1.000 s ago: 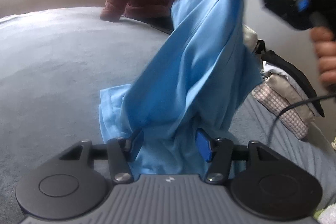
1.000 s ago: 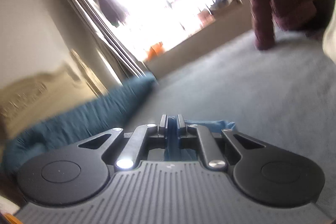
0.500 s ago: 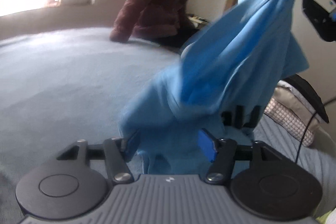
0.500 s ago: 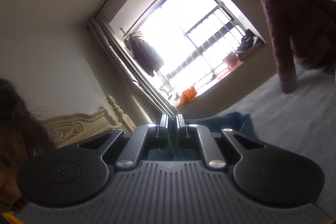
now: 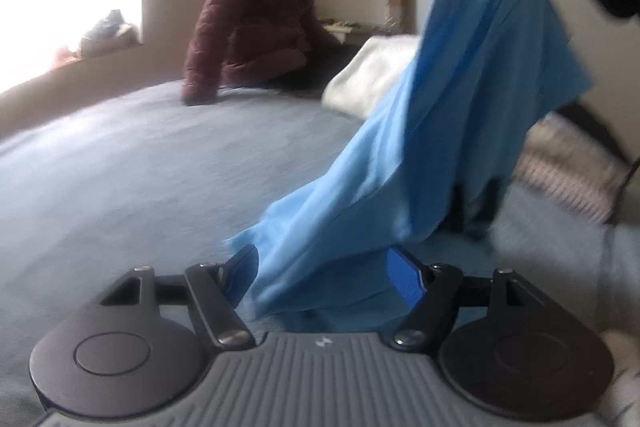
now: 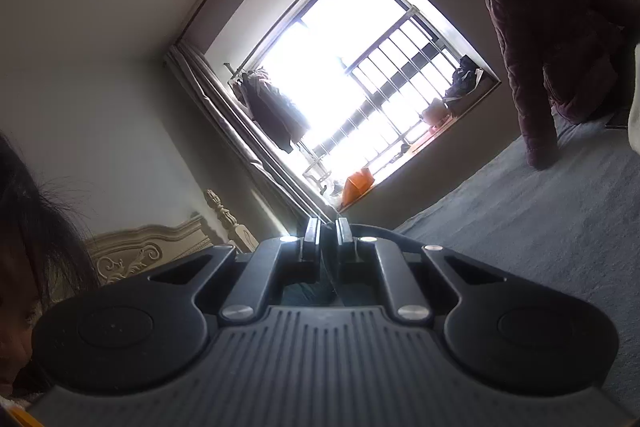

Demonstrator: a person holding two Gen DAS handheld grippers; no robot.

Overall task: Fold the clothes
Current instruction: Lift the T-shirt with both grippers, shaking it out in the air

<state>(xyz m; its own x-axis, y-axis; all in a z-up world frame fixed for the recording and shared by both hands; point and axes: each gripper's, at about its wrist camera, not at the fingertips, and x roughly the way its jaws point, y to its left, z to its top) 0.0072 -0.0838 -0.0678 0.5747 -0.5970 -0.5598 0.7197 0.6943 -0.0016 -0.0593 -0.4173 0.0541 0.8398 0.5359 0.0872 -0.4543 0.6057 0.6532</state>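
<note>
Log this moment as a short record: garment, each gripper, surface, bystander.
garment: blue shirt, lifted high at one end, lower end trailing down between the left gripper's fingers
left gripper: jaws opening, pads clear of the cloth
right gripper: shut on the shirt's top edge, raised
surface: grey bed cover
bystander: person in a maroon jacket sitting on the far side
</note>
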